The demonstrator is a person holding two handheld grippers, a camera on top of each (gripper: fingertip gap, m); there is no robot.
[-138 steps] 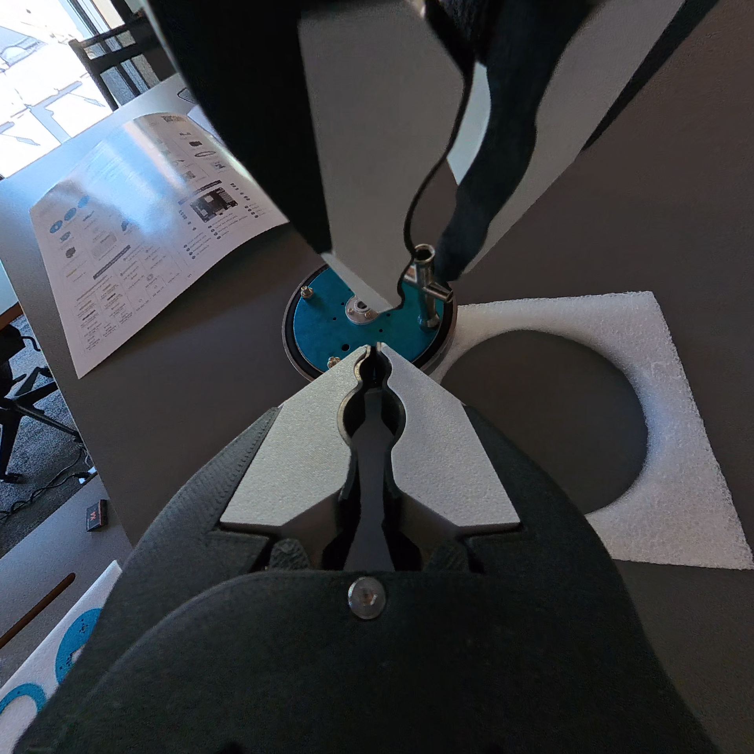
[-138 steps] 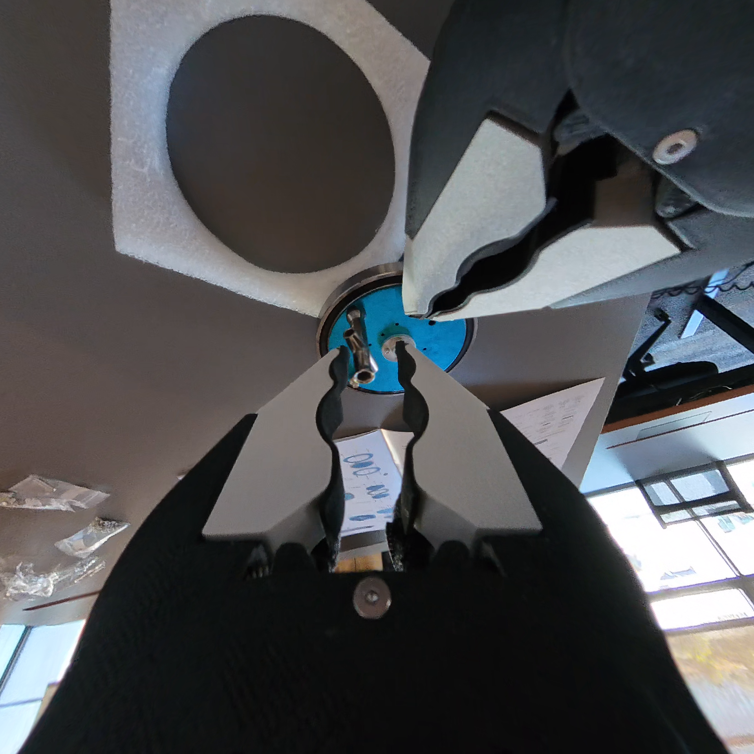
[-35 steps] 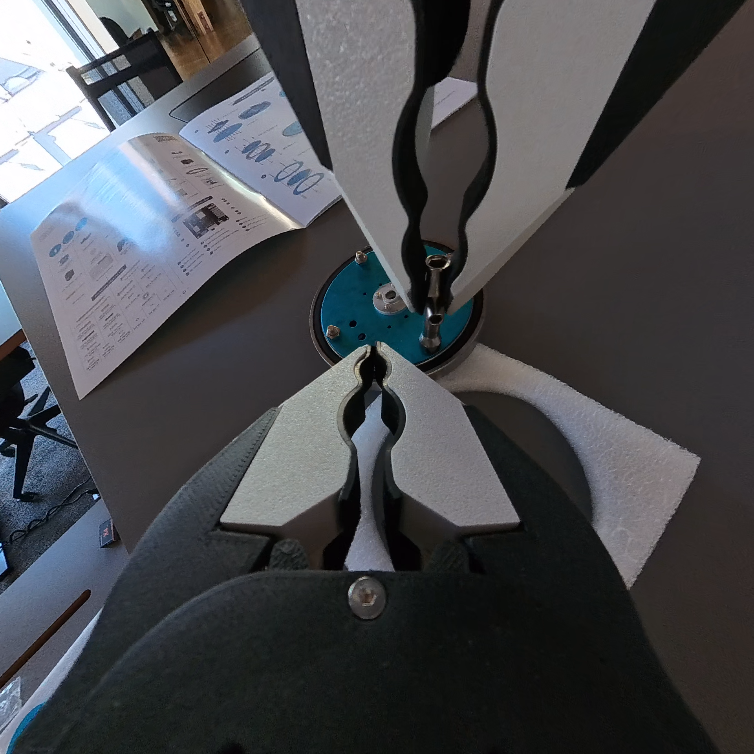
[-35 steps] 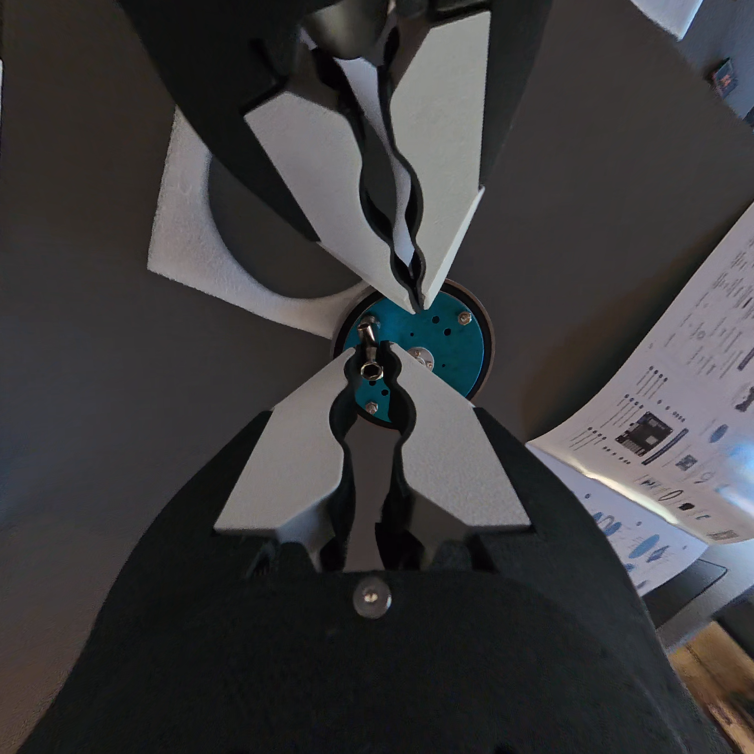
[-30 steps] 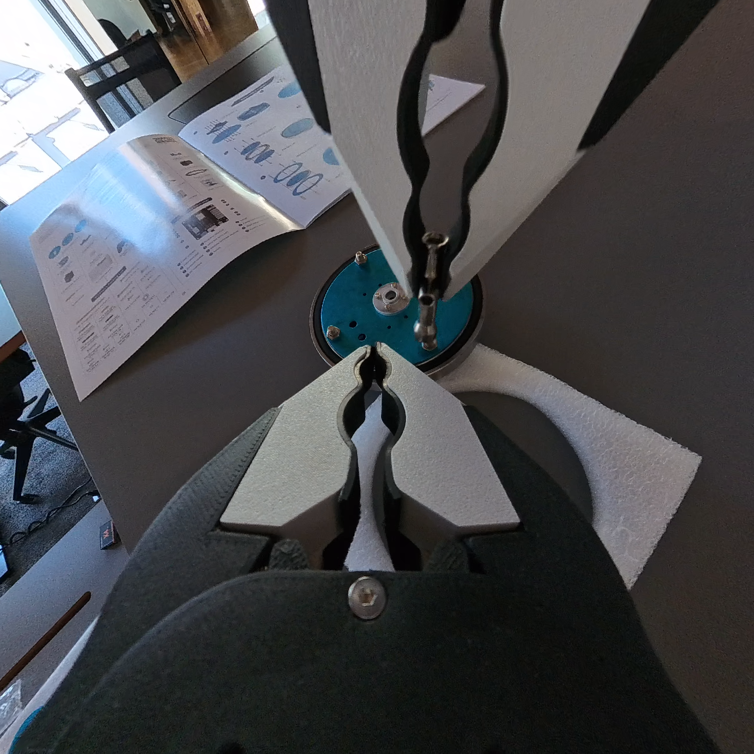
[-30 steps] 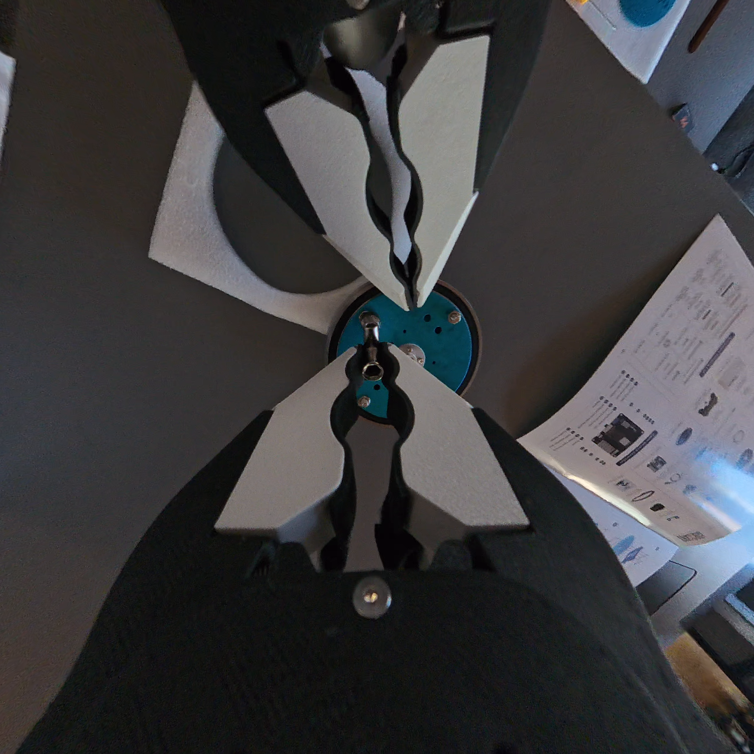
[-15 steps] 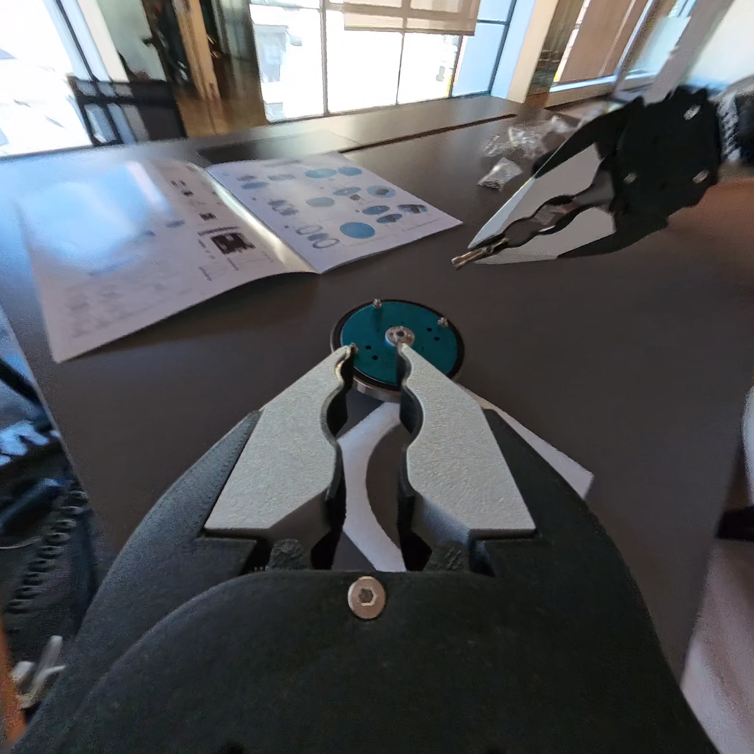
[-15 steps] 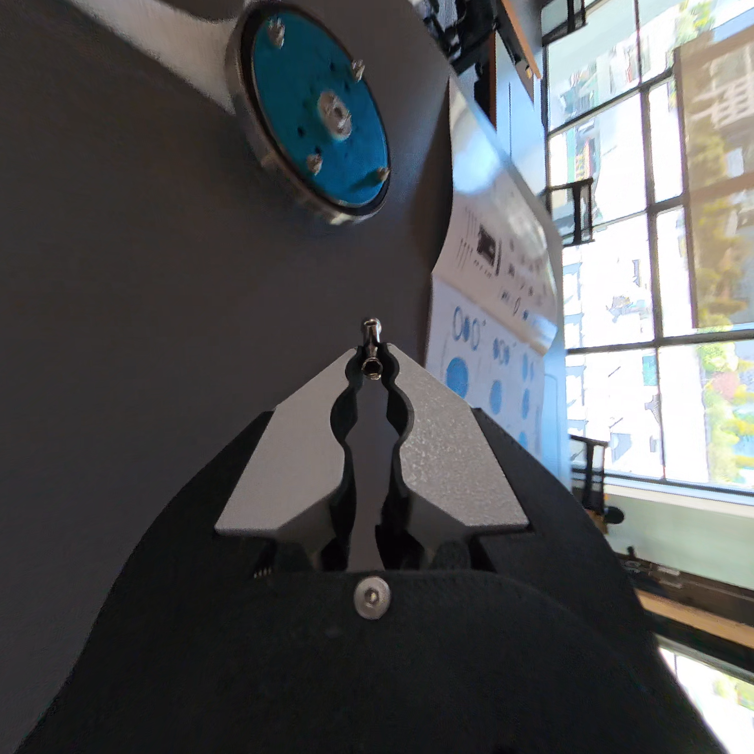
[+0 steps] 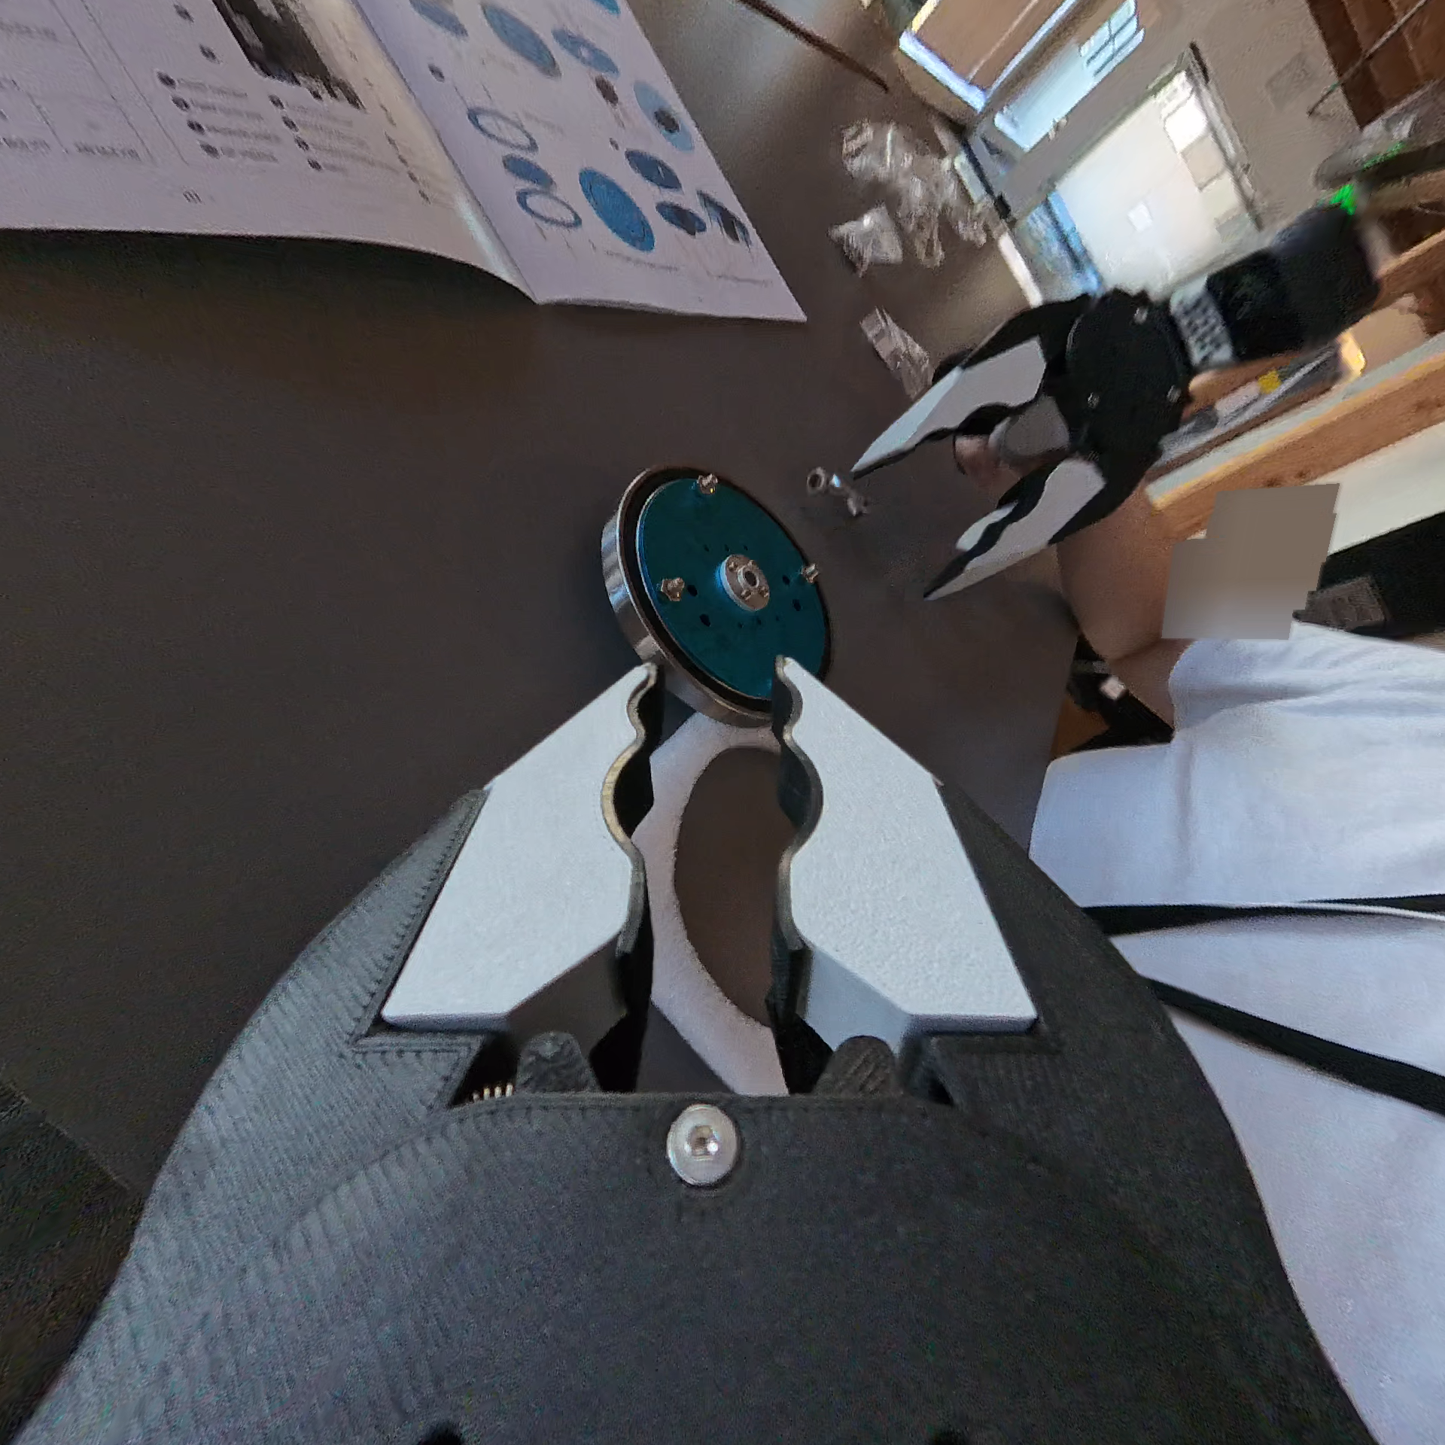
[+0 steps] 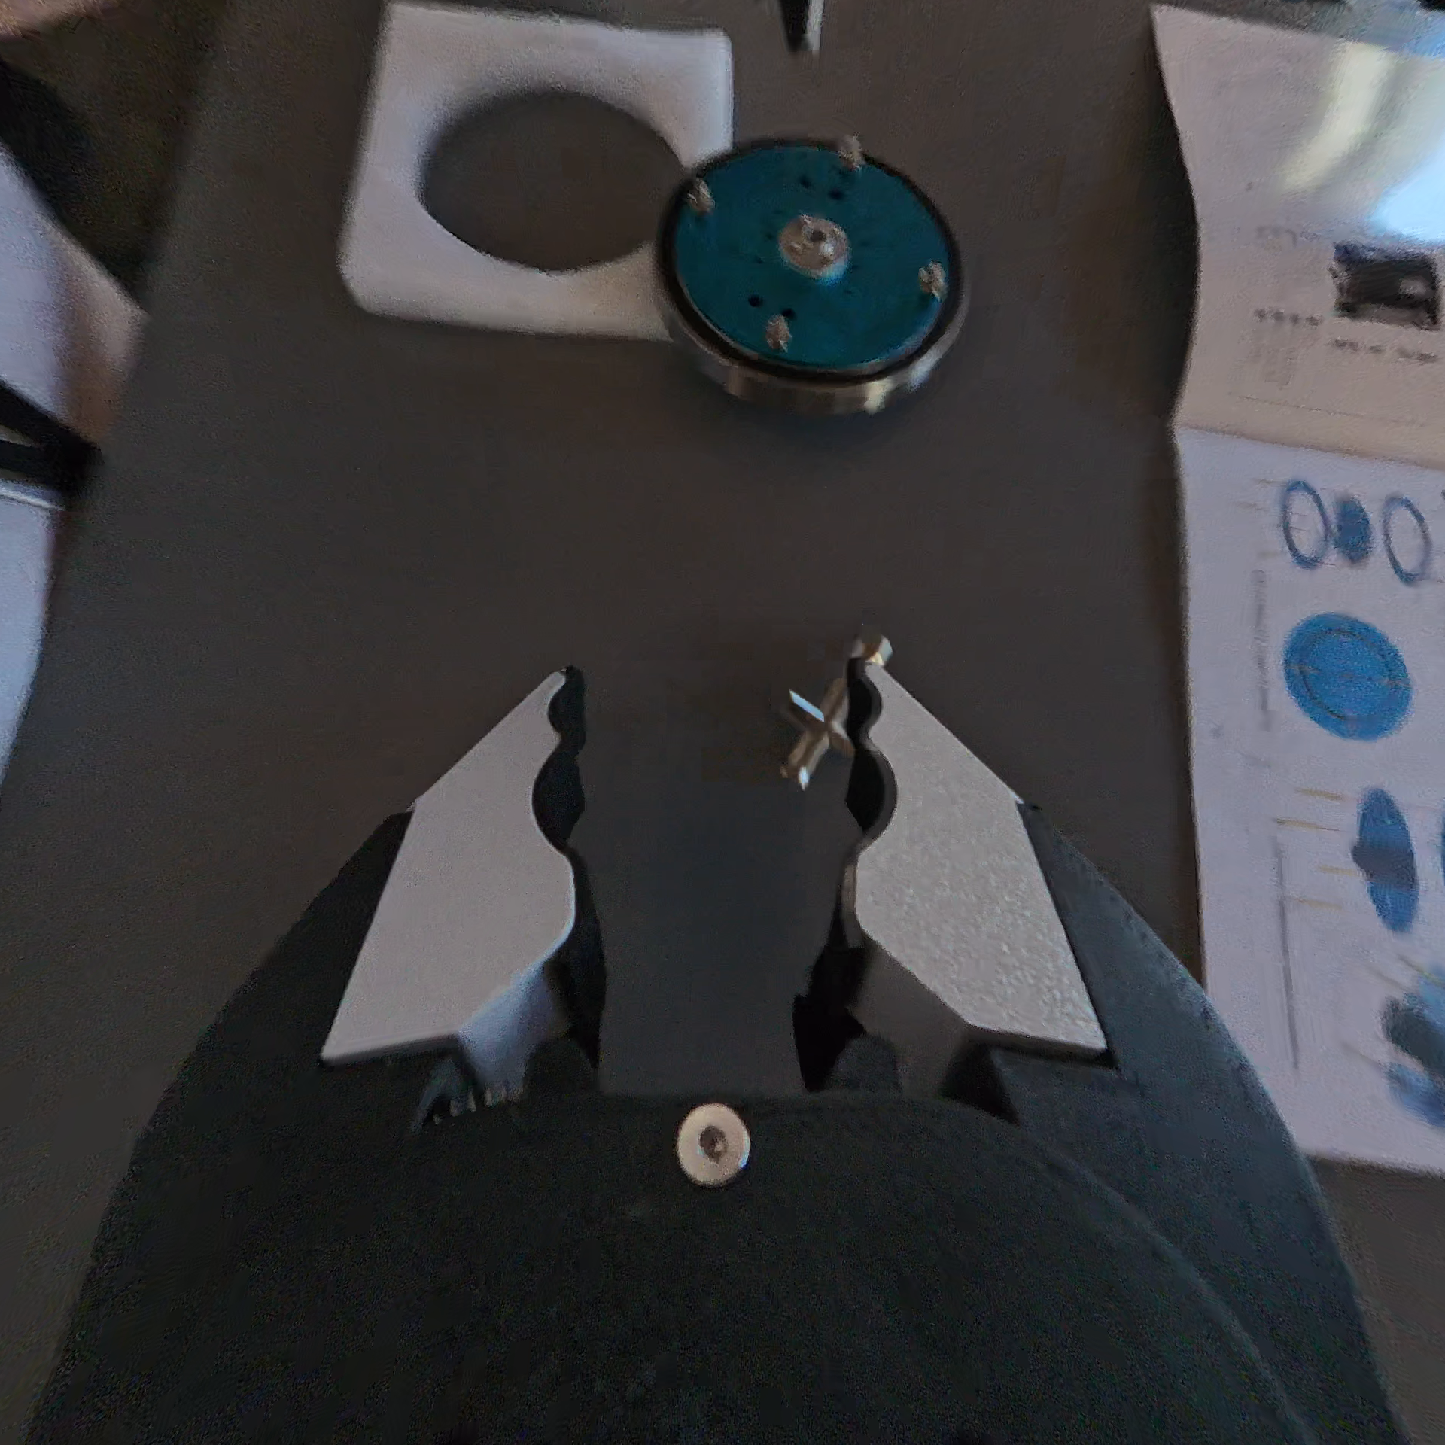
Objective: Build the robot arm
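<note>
A round blue disc with a steel rim (image 9: 731,594) lies on the dark table, with several small screws standing on it and a hub in its middle. It also shows in the right wrist view (image 10: 813,250), one edge by the corner of a white foam frame (image 10: 391,195). My left gripper (image 9: 713,676) is open and empty, its tips short of the disc's near rim, with the foam frame (image 9: 665,860) below it. My right gripper (image 10: 713,672) is open. A small steel cross-shaped tool (image 10: 821,723) lies on the table against its right finger. The tool (image 9: 837,491) and the right gripper (image 9: 891,532) also show beyond the disc.
An open printed booklet (image 9: 547,156) lies beyond the disc and also shows at the right edge of the right wrist view (image 10: 1314,625). Small clear plastic bags (image 9: 891,180) lie farther back. A person in white clothing (image 9: 1251,782) is at the right. A wooden bench (image 9: 1290,422) stands behind. My right fingertips sit around 20 cm from my left ones.
My right gripper has moved off the disc, opened and let go of the steel tool, which now lies on the table. My left gripper has opened wider and swung round.
</note>
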